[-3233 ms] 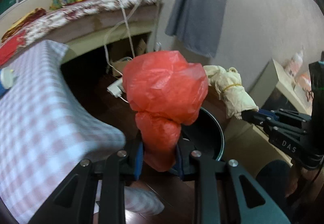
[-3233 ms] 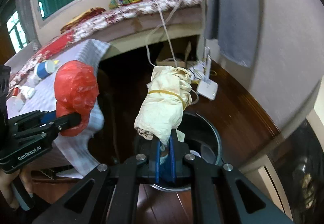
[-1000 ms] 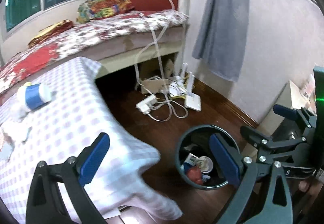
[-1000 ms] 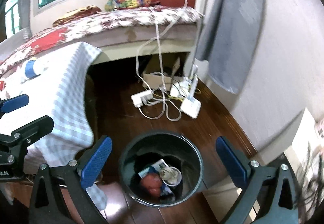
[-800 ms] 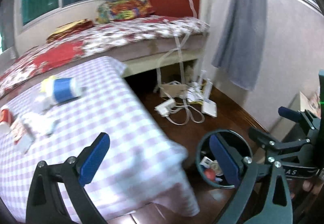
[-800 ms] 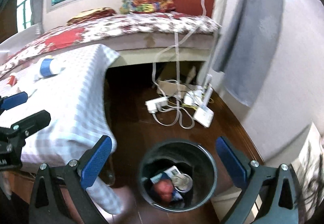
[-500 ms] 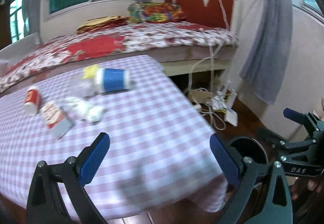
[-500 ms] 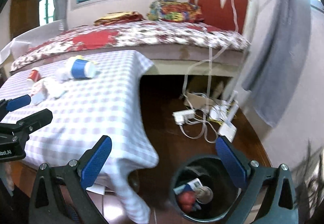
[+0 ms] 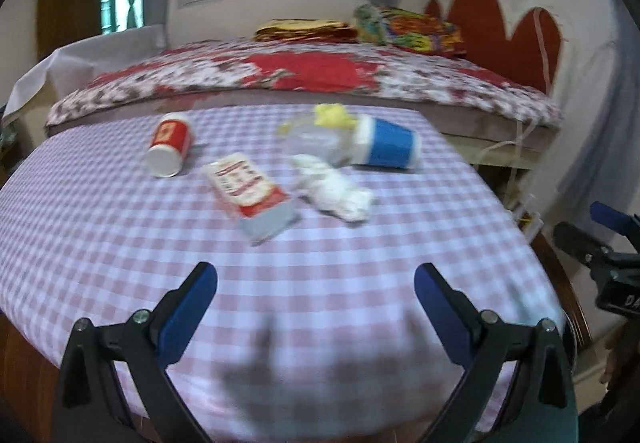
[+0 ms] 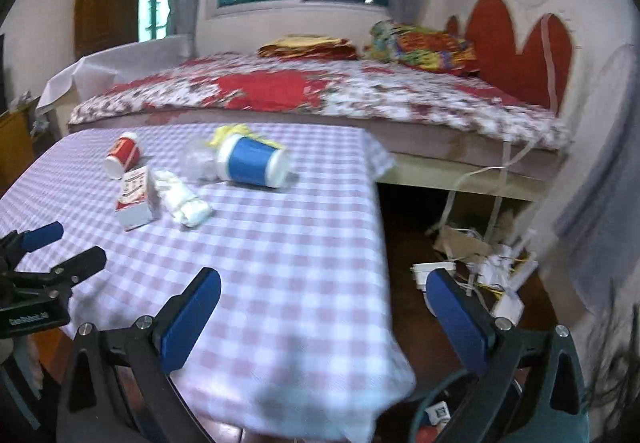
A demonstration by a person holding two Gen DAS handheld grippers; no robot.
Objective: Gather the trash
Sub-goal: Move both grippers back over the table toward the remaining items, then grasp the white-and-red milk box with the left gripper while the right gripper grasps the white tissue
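Both my tongs are spread wide with nothing between the pads. My left gripper [image 9: 315,293] hangs over the near edge of the table [image 9: 360,243], which is covered in a pink-and-white check cloth. My right gripper [image 10: 322,303] is out past the table's right edge, half over the cloth's corner and half over the dark floor.

The trash lies in a loose cluster toward the far side of the table. A red cup [image 9: 169,145] lies on its side nearest the far left corner, its white end facing me. Just right of it and closer to me is a flat red-and-white carton [image 9: 253,199]. Beside that, a crumpled white tissue [image 9: 334,193]. Behind the tissue a blue cup [image 9: 384,143] lies on its side near the far right edge, with a clear wrapper [image 9: 316,141] and a yellow scrap [image 9: 334,115] at its left end.

The bin [image 10: 436,413] shows only as a rim low in the right view, below the table's near right corner, with scraps inside.

Behind the table stands a bed [image 9: 304,77].
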